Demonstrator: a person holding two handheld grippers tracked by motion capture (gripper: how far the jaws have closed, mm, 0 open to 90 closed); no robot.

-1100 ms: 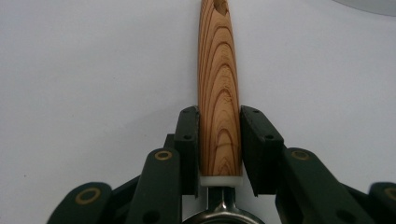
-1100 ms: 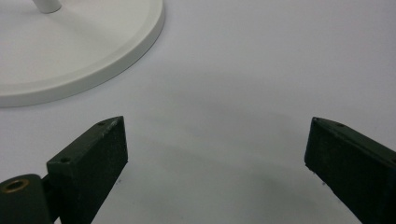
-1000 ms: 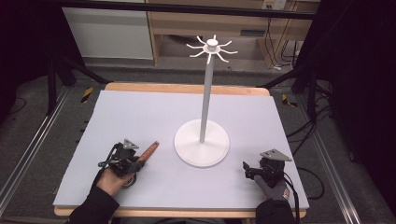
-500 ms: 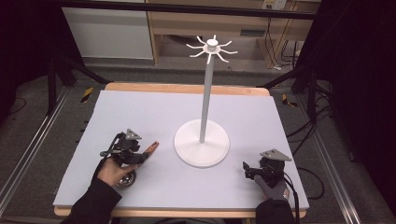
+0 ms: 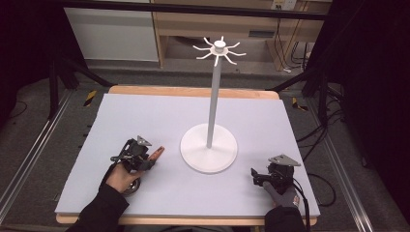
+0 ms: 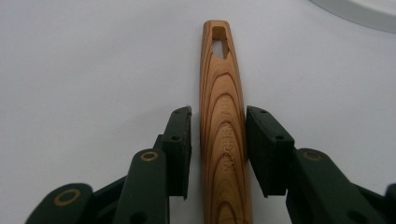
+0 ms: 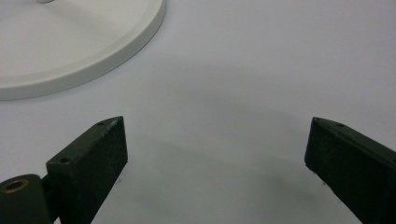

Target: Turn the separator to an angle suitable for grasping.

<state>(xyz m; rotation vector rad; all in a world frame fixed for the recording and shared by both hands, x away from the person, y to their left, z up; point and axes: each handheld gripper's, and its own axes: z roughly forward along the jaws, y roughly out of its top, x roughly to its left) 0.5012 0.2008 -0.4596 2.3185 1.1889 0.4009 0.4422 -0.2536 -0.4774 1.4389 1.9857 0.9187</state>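
Meanwhile, the left hand-held gripper (image 5: 145,157) sat at about eight o'clock from the white stand (image 5: 209,147) on the desk (image 5: 270,116), a little farther up the desk and nearer the stand's base than a second before, when it lay closer to the front edge. Half a second earlier it had already made most of that shift. The person's left hand (image 5: 121,176) was wrapped around it from below.

In the left gripper view, its two black jaws bracketed a wooden handle (image 6: 223,126) with bold grain and a slot near its far tip. The right jaw pressed against the wood, while a thin sliver of gap showed at the left jaw, so the left hand-held gripper (image 6: 218,140) was closed around the handle but perhaps not fully clenched. From the high view the wooden handle (image 5: 155,153) pointed toward two o'clock, its tip just short of the stand's round base.

The right hand-held gripper (image 5: 258,175) rested at about four o'clock from the stand, in the same spot as in both earlier pictures. In the right gripper view its jaws stood wide apart over bare desk (image 7: 233,84), released and holding nothing, with the stand's base (image 7: 79,42) at upper left.
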